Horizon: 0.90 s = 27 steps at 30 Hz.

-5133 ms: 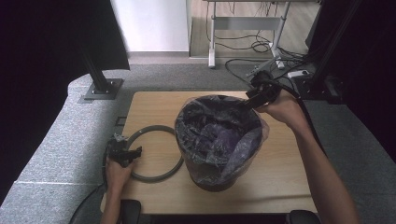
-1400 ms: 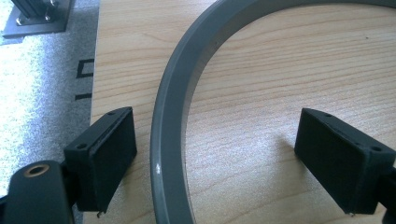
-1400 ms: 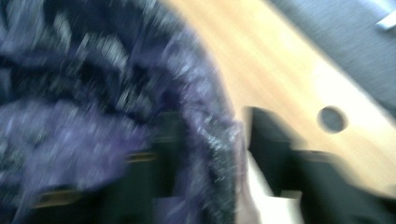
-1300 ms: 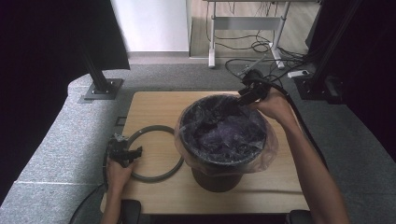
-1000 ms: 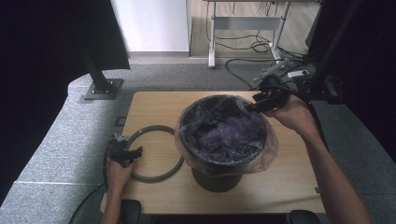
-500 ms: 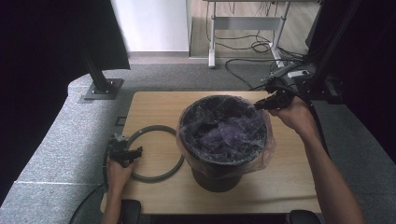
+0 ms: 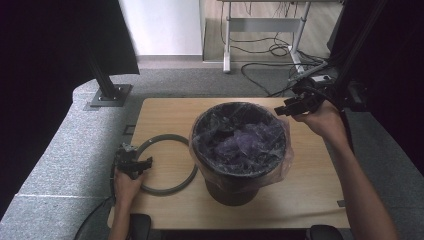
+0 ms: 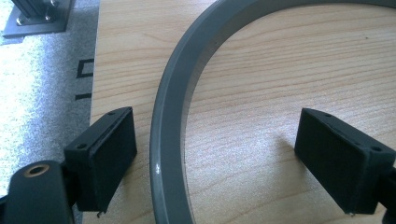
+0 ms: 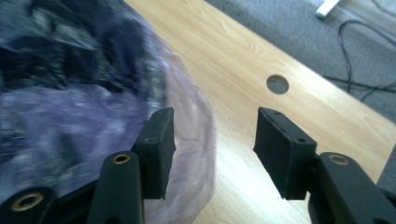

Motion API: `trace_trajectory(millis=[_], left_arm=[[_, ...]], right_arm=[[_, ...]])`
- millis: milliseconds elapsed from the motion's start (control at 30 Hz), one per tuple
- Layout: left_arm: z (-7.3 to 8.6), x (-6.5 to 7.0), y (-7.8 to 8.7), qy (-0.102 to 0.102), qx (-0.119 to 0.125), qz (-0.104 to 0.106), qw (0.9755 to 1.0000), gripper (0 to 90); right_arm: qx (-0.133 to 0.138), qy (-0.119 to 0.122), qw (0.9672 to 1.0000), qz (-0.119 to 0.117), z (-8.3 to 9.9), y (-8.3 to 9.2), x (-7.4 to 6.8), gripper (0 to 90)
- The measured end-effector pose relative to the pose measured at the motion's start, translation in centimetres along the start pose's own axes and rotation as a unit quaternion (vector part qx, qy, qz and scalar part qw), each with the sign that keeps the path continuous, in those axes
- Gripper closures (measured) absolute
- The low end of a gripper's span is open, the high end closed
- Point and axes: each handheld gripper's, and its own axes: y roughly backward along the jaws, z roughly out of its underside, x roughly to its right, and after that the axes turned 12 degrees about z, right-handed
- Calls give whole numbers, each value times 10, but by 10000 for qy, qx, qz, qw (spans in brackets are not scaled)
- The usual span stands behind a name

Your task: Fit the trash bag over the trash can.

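Left tongs (image 8: 224, 163) open astride grey ring (image 8: 170, 140), right tongs (image 9: 212, 149) just reopened, empty, beside bag (image 9: 93, 116)

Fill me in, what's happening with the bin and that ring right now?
A person is lining a black bin with a clear purple bag, whose edge is folded over the rim. The right claw sits by the far right rim; its jaws have just been opening, nothing gripped. The left claw straddles the grey ring lying flat on the table, open, not pinching it.
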Motion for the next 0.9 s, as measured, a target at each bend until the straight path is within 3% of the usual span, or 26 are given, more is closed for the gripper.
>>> trace_trajectory(millis=[100,200,267,333,533,567,600,733,800,900], left_arm=[[0,0,0,1,-2,-1,10000,127],[0,0,0,0,0,-2,10000,127],[0,0,0,1,0,-3,10000,127],[0,0,0,2,1,-3,10000,127],[0,0,0,3,1,-4,10000,127],[0,0,0,3,-3,-3,10000,127],[0,0,0,-1,4,-1,10000,127],[1,1,1,-6,-7,0,10000,126],[1,1,1,1,-4,-5,10000,126],[1,1,1,4,0,-9,10000,127]], right_arm=[[65,66,9999,-128,-1,15,-10,447],[-207,191,9994,-191,5,15,-27,471],[-501,295,9982,-144,10,7,-36,564],[-706,293,9968,-248,14,-4,-41,612],[-668,255,9966,-421,13,-29,-40,642],[-607,287,9966,-471,13,-29,-39,603],[-507,281,9971,-494,13,-28,-37,509],[136,234,9992,-289,15,-16,-31,199],[302,209,9991,-192,16,-9,-27,148],[636,177,9975,-245,23,1,-19,84]])
